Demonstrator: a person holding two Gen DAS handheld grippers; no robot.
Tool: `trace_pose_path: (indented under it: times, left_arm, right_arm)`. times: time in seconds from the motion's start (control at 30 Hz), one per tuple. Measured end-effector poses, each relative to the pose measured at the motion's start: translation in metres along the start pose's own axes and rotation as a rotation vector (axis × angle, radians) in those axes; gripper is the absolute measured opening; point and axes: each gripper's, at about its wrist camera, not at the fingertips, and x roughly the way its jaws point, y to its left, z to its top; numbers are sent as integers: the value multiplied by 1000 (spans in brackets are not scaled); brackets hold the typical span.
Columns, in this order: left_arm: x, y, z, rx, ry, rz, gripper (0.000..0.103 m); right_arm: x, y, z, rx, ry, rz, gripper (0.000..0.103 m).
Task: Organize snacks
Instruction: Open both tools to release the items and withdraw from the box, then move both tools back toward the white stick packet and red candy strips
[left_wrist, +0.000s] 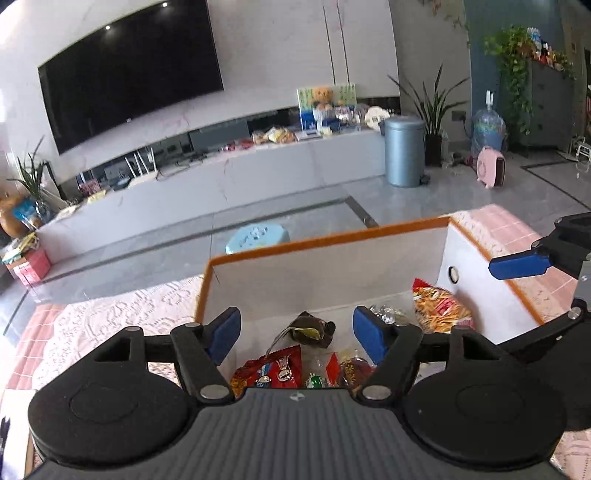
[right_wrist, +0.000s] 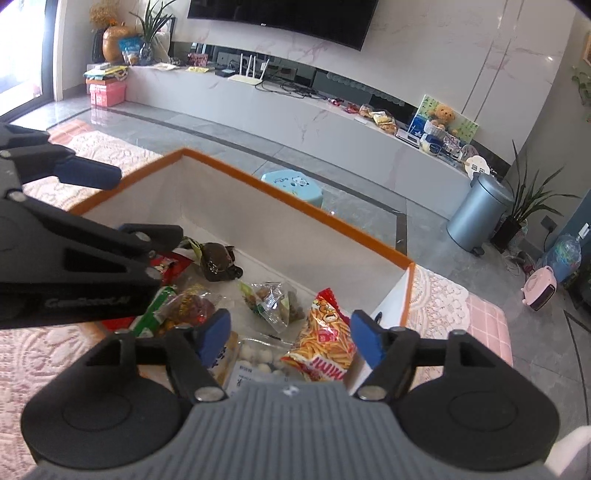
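A white storage box (left_wrist: 325, 273) (right_wrist: 295, 236) with an orange rim stands on a lace-covered table and holds several snack packets. My left gripper (left_wrist: 295, 334) hangs open above the box's left half, over a dark brown pouch (left_wrist: 310, 328) and a red cartoon packet (left_wrist: 273, 369), with nothing between its blue pads. My right gripper (right_wrist: 290, 338) is open over the right half, above an orange-red fries bag (right_wrist: 325, 339) (left_wrist: 439, 306) and a pack of white balls (right_wrist: 255, 356). A clear nut pouch (right_wrist: 273, 299) lies in the middle. Each gripper shows in the other's view.
The lace cloth (left_wrist: 122, 314) over pink check covers the table around the box. Beyond it are a light blue stool (right_wrist: 295, 186), grey floor, a long white TV bench (left_wrist: 229, 173) with a wall TV, a blue-grey bin (left_wrist: 404, 151), plants and a pink heater (right_wrist: 541, 288).
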Motion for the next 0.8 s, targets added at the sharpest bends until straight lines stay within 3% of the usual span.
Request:
trace_pose_path:
  times: [0.17,0.33,0.57,0.8]
  left_arm:
    - [-32,-3,-2,2,-20,48,82]
    - [-68,-3,-11,-21,-73,31,82]
    - [-115,-5,-33,-108,-161,5,82]
    - [-132,1,-64,-141,-164,15,84]
  right_arm:
    - [-38,-1,-5,61,-18,27,80]
    - [-82,0,-19,135,-97,15,83]
    - [-142,8,-61,244,-222,7,86]
    - [-184,19,-107,336,-290,-22,86]
